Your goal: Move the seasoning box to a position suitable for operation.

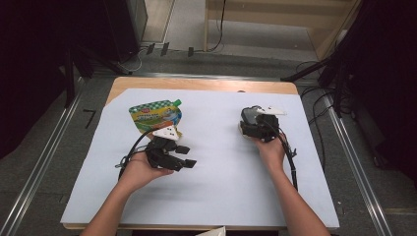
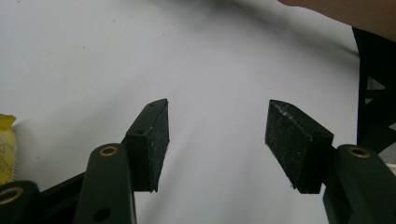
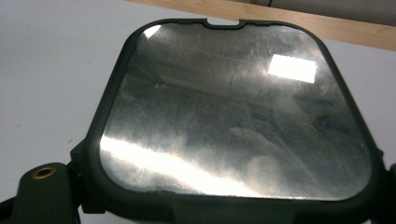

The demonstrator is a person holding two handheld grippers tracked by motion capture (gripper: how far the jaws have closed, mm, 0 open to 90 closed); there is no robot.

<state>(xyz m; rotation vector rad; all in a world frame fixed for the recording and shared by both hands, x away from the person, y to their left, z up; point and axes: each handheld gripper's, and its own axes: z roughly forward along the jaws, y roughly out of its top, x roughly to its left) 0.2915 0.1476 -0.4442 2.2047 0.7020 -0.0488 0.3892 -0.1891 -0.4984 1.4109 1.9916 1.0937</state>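
A green and yellow spouted pouch [image 1: 155, 115] lies flat on the white sheet [image 1: 216, 182] at the back left; its yellow edge [image 2: 5, 149] shows in the left gripper view. Just in front of the pouch, my left gripper [image 1: 188, 156] [image 2: 217, 140] points right, open, with bare sheet between its pads. At the back right, my right gripper [image 1: 253, 123] points away from me and grips a black-framed shiny metal plate [image 3: 233, 126] [image 1: 250, 115] by its sides. The plate hides the right gripper's pads.
The white sheet covers a wooden table whose bare far edge [image 1: 196, 83] [image 3: 299, 21] shows beyond it. Cables [image 1: 292, 162] trail from both grippers. A paper corner [image 1: 214, 231] pokes in at the front edge. Dark stands flank the table.
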